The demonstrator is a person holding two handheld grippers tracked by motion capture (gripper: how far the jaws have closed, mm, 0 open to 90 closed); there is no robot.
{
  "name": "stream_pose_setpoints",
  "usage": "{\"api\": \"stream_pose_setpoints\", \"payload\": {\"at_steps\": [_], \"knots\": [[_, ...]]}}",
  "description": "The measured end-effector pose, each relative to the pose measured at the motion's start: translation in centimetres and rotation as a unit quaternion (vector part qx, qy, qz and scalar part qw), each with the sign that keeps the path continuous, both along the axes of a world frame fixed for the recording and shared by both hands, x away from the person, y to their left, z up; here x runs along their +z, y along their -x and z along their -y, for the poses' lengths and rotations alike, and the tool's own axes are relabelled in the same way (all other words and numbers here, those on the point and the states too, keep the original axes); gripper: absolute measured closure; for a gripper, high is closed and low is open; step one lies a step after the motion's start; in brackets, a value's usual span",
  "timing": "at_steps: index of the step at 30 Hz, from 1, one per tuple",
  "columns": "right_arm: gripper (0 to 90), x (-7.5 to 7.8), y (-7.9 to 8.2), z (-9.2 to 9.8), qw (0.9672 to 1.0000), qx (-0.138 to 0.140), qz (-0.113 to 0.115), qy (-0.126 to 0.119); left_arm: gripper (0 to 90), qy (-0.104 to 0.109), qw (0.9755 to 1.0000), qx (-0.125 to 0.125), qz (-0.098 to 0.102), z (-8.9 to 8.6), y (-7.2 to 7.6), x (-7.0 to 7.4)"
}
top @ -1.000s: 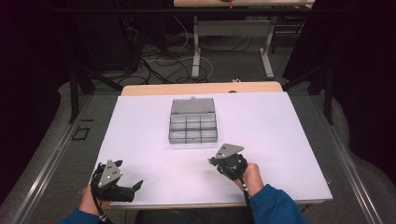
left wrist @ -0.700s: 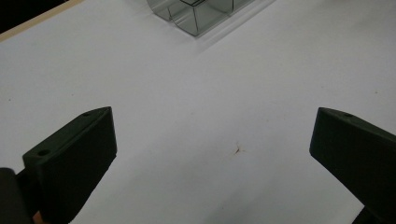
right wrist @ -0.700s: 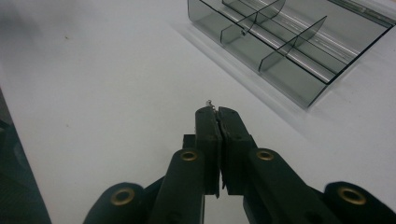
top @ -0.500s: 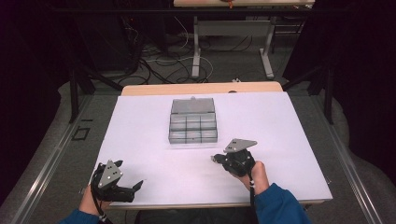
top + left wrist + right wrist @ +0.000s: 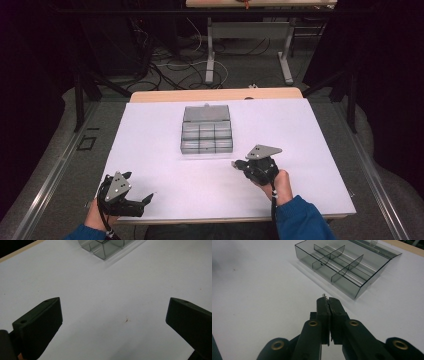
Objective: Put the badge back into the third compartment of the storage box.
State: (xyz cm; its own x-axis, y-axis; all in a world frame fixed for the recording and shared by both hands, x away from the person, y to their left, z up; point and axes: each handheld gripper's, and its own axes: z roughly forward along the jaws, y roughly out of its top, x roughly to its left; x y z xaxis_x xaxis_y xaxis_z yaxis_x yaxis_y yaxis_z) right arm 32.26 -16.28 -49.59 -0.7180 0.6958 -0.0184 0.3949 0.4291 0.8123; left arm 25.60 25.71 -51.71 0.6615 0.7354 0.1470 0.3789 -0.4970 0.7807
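Tiny screw (image 5: pixel 324 294) pinched at the very tip of the right gripper (image 5: pixel 327 299), jaws pressed together w/ just its small metal end poking out past the pads. It hangs over bare white tabletop, just short of the near edge of the clear smoky-grey compartment box (image 5: pixel 342 265).

Box sits lid-open, lid (image 5: pixel 377 247) laid flat behind it on the far side. Dividers split it into cells; a small dark speck shows in one cell in the right gripper view, too small to tell what it is. In the high view the box (image 5: pixel 206 137) is mid-table, and the right gripper (image 5: pixel 237 164) is near its front right corner, tips pointing left toward it, not touching. Nothing lies between tip and box wall: plain table (image 5: pixel 320 145) only.

Left gripper (image 5: pixel 147 198) is well apart, down at the near left corner of the table, low over the surface. Its jaws stand wide open, nothing between them; in the left gripper view there's just white tabletop w/ a faint brownish mark (image 5: pixel 127 320) and a box corner (image 5: pixel 105 250) far up top.

Around: wooden table edge (image 5: pixel 215 95) shows beyond the white sheet, cables (image 5: pixel 170 65) tangled on the floor behind, metal legs of another table (image 5: pixel 210 55) farther back. Blue sleeve (image 5: pixel 300 220) on the right forearm.
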Motion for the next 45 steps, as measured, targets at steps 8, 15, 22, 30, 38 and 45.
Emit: {"api": "stream_pose_setpoints", "payload": {"at_steps": [8, 15, 22, 30, 38, 45], "knots": [[88.1, 0.4, -0.6, 0.6, 0.9998, -0.014, 0.013, -0.001, 0.9, 0.0, 1.0, -0.001, -0.001, 0.0, 0.0, 0.0], [88.1, 0.6, -1.0, 0.9, 0.9995, -0.026, 0.019, 0.0, 0.9, -0.005, 1.0, -0.001, 0.003, 0.0, 0.0, 0.0], [88.1, 0.8, -1.4, 0.9, 0.9991, -0.033, 0.027, 0.002, 0.9, -0.004, 1.0, -0.001, 0.003, 0.0, 0.0, 0.0], [88.1, 1.0, -1.8, 0.9, 0.9985, -0.039, 0.038, 0.002, 1.1, -0.006, 1.0, -0.001, 0.002, 0.0, 0.0, 0.0], [88.1, 1.1, -2.3, 0.6, 0.9981, -0.042, 0.044, 0.005, 1.2, -0.002, 1.0, 0.0, 0.0, 0.1, 0.0, 0.0], [88.1, 1.3, -3.2, -0.1, 0.9979, -0.04, 0.051, 0.004, 1.2, -0.004, 1.0, -0.004, 0.001, 0.1, -0.1, 0.0]]}}
